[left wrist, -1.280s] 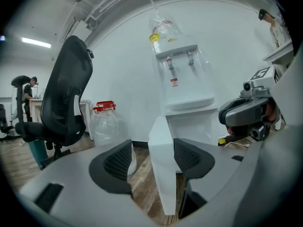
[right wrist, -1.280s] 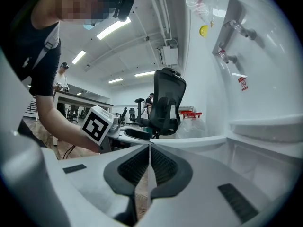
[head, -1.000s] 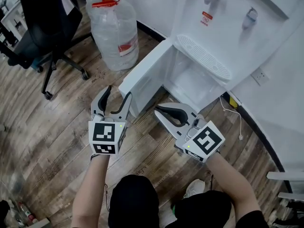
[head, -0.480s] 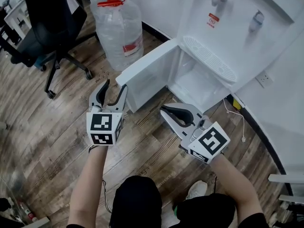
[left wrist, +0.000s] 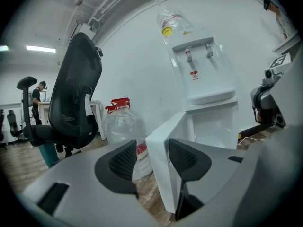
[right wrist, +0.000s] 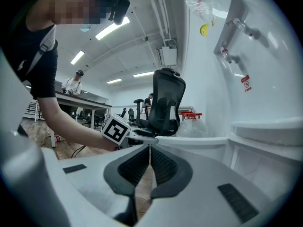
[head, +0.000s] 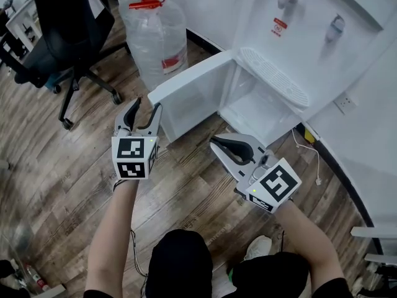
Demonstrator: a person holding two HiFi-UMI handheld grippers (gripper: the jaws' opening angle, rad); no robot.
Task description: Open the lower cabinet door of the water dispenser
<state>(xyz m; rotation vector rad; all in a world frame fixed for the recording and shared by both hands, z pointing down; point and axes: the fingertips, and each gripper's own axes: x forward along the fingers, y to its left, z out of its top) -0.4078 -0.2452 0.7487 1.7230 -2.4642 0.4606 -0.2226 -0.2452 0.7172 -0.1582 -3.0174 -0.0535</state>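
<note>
Left gripper [head: 146,107] [left wrist: 152,152] is standing released. Its jaws have just been closing partway, and the pads are pressing on nothing. Right gripper [head: 213,144] [right wrist: 149,160] is staying clenched, pads meeting, with nothing between them.

Hidden or unclear: in the left gripper view the jaws are covering the lower part of the door [head: 192,95] [left wrist: 163,136] and part of the bottle [head: 155,36] [left wrist: 120,124] behind it. Whether the door's free edge is reaching in between the pads or lying just past the tips cannot be told. In the head view the marker cubes are hiding both hands, and the frame's edge is cutting off the top of the dispenser [head: 310,36]. In the right gripper view the door is showing only as a pale band [right wrist: 189,141] beyond the jaws.

Position: the door is hanging wide open, swung out from the dispenser toward the bottle and exposing the white cabinet [head: 251,107]. Its free end is lying directly ahead of the left gripper's tips, lined up with the gap between them. The right gripper is hovering over the floor [head: 74,166] in front of the cabinet opening, pointing at the door's inner face, near it but apart. A chair [head: 62,17] is standing well off to the left.
</note>
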